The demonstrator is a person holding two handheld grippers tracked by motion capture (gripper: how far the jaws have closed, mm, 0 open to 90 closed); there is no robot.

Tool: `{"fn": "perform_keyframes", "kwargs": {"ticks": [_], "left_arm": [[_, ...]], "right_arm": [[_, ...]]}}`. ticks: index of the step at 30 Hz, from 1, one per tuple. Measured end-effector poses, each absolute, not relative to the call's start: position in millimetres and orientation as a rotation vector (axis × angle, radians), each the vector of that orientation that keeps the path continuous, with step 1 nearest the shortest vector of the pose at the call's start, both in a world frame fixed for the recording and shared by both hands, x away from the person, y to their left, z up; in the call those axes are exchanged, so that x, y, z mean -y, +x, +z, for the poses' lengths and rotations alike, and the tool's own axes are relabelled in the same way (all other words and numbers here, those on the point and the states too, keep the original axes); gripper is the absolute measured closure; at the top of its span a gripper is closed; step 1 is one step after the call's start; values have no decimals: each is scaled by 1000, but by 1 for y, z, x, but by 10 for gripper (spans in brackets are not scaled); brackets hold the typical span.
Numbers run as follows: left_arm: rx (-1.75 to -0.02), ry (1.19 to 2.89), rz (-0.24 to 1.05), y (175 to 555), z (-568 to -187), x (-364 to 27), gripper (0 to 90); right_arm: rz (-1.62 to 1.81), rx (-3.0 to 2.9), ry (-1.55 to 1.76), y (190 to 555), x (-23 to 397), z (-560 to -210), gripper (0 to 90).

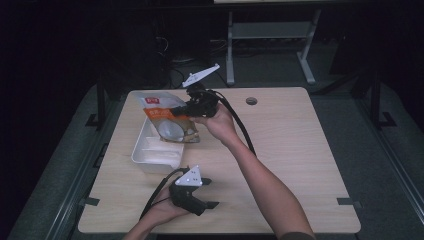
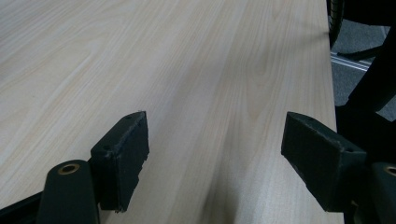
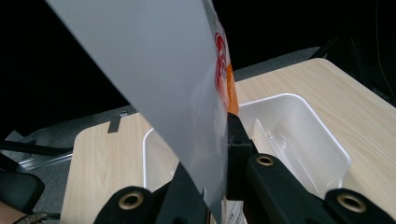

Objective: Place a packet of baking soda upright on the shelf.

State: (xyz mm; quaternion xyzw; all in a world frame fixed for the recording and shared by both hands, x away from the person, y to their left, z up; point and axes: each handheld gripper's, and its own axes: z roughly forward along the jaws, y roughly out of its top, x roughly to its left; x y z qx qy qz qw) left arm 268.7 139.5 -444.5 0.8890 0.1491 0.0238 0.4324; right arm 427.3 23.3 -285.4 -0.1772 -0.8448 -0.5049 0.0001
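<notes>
Right gripper (image 1: 186, 111) clamped on the edge of the pouch (image 1: 167, 120), held up in the air over the far end of the white tray (image 1: 150, 152), jaws pressed together on the silvery sheet (image 3: 154, 84) just above the tray (image 3: 299, 135). Left gripper (image 1: 207, 192) resting low on the table (image 1: 280, 145) near the tray's front end, jaws wide apart with only bare wood (image 2: 210, 93) between.

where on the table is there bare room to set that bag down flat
The whole right part of the table, from the right forearm to the right edge, is bare wood. A narrower strip lies along the far edge by the round hole. The left is crowded: white bin, the bag above it in the right gripper, left gripper near the front.
</notes>
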Motion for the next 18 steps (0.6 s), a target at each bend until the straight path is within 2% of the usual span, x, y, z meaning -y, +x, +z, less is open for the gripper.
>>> {"fn": "perform_keyframes", "kwargs": {"ticks": [18], "left_arm": [[-387,2209,54,271,-445,-144,230]], "right_arm": [[-1583,2640,-545,436,-47,-293,900]]}}
